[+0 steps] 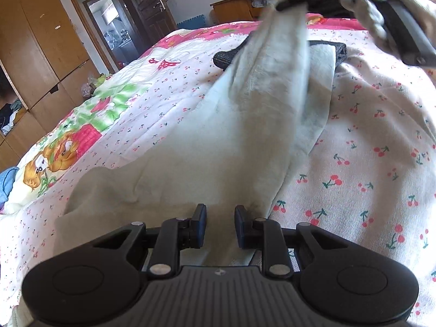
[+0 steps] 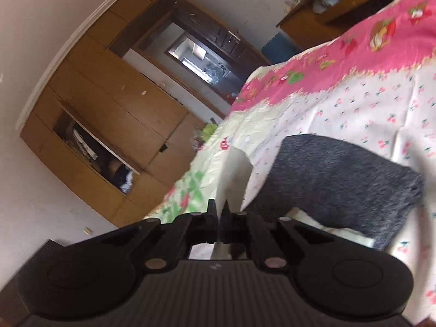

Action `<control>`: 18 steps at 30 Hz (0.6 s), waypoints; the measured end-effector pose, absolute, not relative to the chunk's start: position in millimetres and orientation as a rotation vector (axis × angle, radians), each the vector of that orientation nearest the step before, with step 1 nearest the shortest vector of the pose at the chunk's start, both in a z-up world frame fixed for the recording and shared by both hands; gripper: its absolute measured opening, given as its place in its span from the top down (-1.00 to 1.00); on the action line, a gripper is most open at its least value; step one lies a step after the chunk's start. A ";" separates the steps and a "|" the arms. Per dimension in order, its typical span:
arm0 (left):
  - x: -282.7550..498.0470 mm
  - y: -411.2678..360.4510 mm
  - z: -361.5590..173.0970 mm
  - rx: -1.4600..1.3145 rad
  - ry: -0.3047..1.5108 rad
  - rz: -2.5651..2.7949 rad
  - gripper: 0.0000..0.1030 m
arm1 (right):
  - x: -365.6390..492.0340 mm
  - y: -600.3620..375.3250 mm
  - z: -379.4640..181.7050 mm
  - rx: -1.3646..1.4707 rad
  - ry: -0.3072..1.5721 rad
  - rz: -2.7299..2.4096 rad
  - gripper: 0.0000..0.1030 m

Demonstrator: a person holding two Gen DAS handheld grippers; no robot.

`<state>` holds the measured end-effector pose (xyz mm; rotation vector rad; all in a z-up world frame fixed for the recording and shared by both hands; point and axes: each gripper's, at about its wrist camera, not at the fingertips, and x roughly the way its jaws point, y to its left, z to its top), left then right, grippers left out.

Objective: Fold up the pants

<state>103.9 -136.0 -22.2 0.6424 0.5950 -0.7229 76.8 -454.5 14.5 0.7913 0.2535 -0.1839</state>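
We pinch the pants (image 1: 245, 141) end at upper right with our right gripper (image 2: 219, 212), jaws clamped on cloth to lift it over, while our left gripper (image 1: 220, 223), fingers apart, pins the lower-centre end on the bed (image 1: 368, 136).

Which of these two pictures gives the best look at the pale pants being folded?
The left wrist view. There the pale pants spread across the bed, one end lifted up by the right tool. The right wrist view shows only a small pale strip of them sticking out past its own nearly closed fingers.
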 end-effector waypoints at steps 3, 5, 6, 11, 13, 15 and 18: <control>103.3 -135.8 -21.9 0.645 0.596 -0.721 0.27 | 72.4 -458.3 -5.7 0.763 0.364 -0.235 0.84; 103.2 -134.7 -20.9 0.643 0.600 -0.720 0.27 | 69.7 -461.8 -14.9 0.785 0.398 -0.250 0.83; 103.3 -133.9 -21.4 0.646 0.602 -0.718 0.26 | 67.1 -462.5 -18.3 0.792 0.404 -0.258 0.82; 101.8 -129.0 -21.6 0.655 0.603 -0.710 0.26 | 55.4 -471.1 -22.1 0.857 0.386 -0.281 0.52; 101.8 -126.9 -21.9 0.658 0.605 -0.705 0.25 | 51.9 -475.5 -17.8 0.855 0.372 -0.298 0.51; 102.7 -124.0 -22.2 0.656 0.610 -0.700 0.25 | 49.6 -478.8 -14.1 0.852 0.381 -0.309 0.51; 102.3 -119.8 -22.0 0.648 0.611 -0.695 0.25 | 39.9 -478.8 -13.5 0.853 0.392 -0.336 0.51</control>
